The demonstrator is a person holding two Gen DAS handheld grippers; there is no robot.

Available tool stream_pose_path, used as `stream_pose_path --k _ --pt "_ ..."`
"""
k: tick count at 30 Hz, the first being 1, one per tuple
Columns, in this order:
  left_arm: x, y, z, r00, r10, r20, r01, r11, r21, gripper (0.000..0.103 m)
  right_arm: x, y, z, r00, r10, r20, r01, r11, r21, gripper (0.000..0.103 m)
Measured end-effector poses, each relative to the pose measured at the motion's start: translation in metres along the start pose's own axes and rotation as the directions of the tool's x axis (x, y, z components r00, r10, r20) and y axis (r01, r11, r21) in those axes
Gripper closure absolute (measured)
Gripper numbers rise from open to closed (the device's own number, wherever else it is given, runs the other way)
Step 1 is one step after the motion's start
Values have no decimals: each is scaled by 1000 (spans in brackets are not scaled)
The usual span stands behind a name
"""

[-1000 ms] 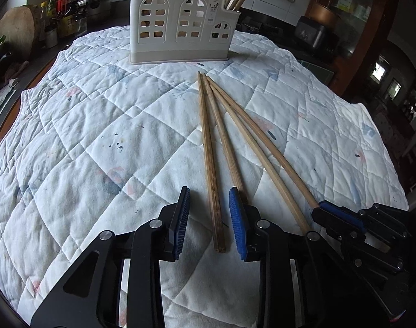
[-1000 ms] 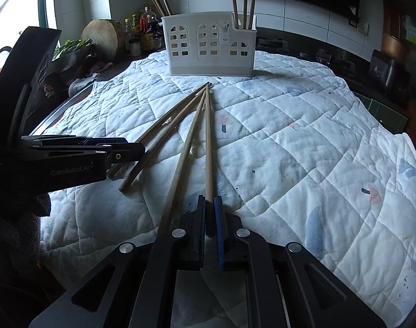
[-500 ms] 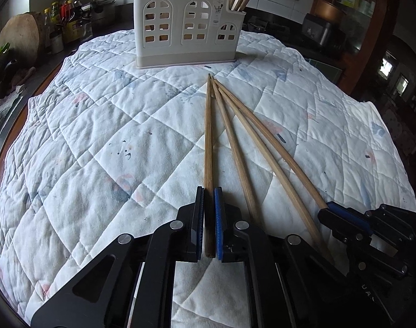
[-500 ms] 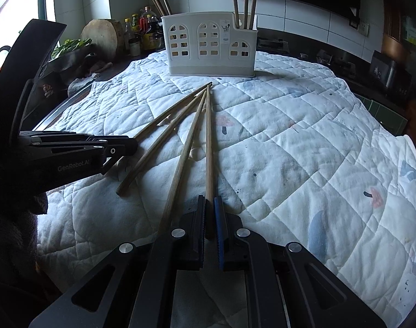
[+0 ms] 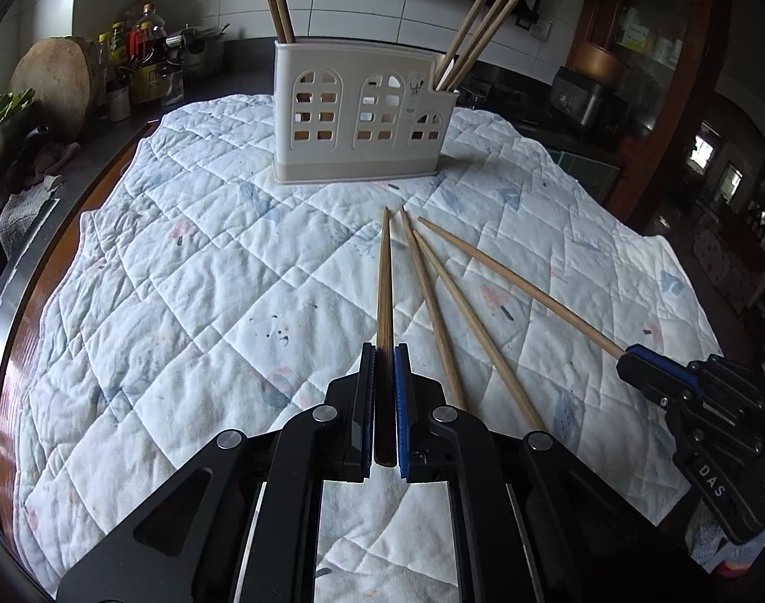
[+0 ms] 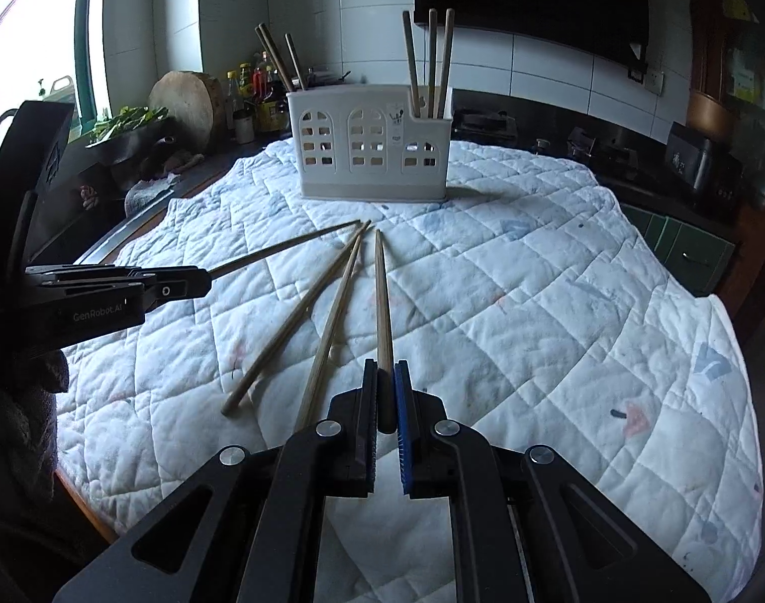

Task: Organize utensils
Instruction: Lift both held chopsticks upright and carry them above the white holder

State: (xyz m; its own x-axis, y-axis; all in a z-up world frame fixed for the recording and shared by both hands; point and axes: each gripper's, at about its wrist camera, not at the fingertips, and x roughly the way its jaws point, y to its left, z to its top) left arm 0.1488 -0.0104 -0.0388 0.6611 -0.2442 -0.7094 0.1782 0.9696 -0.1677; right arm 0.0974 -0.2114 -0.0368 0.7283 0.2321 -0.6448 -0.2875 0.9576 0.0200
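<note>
My left gripper [image 5: 384,349] is shut on a dark wooden chopstick [image 5: 385,276] and holds it tilted up off the cloth. My right gripper [image 6: 384,364] is shut on a paler chopstick [image 6: 381,296], also raised. Each gripper shows in the other view, the right gripper [image 5: 629,356] at the right edge and the left gripper [image 6: 204,284] at the left. Two loose chopsticks [image 5: 435,311] [image 6: 292,321] lie on the cloth between them. A white slotted utensil holder [image 5: 362,115] [image 6: 372,151] stands at the far side with several chopsticks upright in its end compartments.
A quilted white cloth [image 5: 206,301] covers the round table, whose wooden rim [image 5: 10,352] shows at the left. Behind it on the counter are a round wooden board [image 6: 184,105], bottles [image 5: 141,65] and greens. A dark appliance [image 6: 694,156] sits at the right.
The left gripper closed on the dark chopstick. Both grippers then rose, each lifting its chopstick, and the two held chopsticks spread away from the two on the cloth.
</note>
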Motion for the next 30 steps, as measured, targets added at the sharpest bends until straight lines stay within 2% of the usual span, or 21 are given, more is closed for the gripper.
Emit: stream_pose_path --k 11,23,30 --pt "-30 16 23 996 -37 77 39 999 -19 97 -28 -6 57 993 11 121 -7 999 -36 96" --pt "-43 15 55 992 -57 111 54 998 31 97 -31 -14 116 989 73 131 -63 995 -80 96" --pt "-45 12 92 988 -97 116 91 994 57 97 -39 -32 170 986 52 158 -37 995 -97 96"
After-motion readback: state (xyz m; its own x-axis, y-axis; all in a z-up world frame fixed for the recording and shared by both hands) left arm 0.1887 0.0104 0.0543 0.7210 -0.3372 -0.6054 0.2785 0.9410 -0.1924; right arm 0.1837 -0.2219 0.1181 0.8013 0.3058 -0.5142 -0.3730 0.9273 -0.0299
